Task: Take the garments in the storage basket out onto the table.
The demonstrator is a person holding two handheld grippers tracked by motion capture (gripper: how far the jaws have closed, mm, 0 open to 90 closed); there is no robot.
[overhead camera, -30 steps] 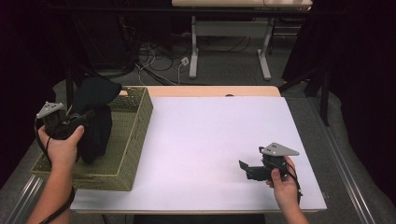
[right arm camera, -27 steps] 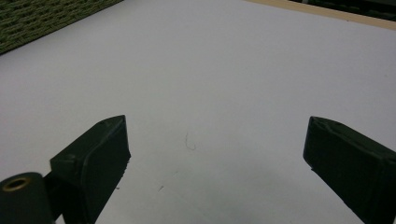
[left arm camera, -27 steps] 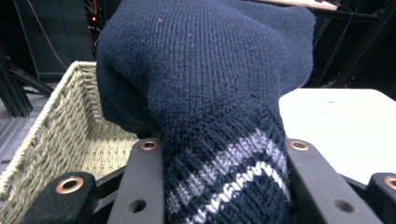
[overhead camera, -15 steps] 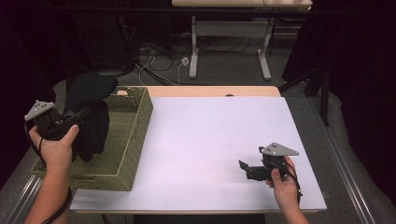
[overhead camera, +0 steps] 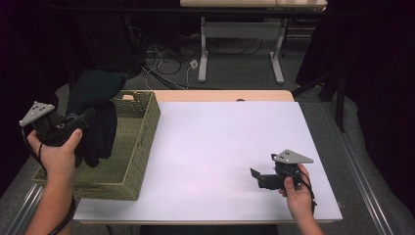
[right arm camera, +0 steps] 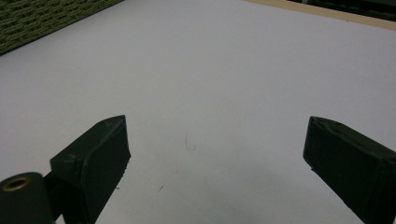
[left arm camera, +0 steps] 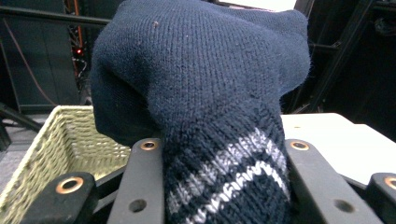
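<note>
A dark navy knitted garment [overhead camera: 100, 105] with grey stripes hangs over the left part of a woven green basket [overhead camera: 142, 139]. My left gripper [overhead camera: 83, 119] is shut on it above the basket's left rim. In the left gripper view the striped knit [left arm camera: 205, 93] bulges up between the two black jaws of that gripper [left arm camera: 224, 186], hiding most of what lies behind. My right gripper [overhead camera: 255, 175] rests low over the white table top [overhead camera: 220, 137] at the front right, open with nothing between its jaws [right arm camera: 217, 154].
The basket [left arm camera: 51, 140] stands at the table's left edge, and its corner [right arm camera: 32, 18] appears far off in the right gripper view. Beyond the table's wooden far edge [overhead camera: 220, 95] are dark floor, cables and a white desk frame [overhead camera: 240, 49].
My left hand has moved left and up, lifting the navy garment higher over the basket. The right hand and its gripper have stayed put.
</note>
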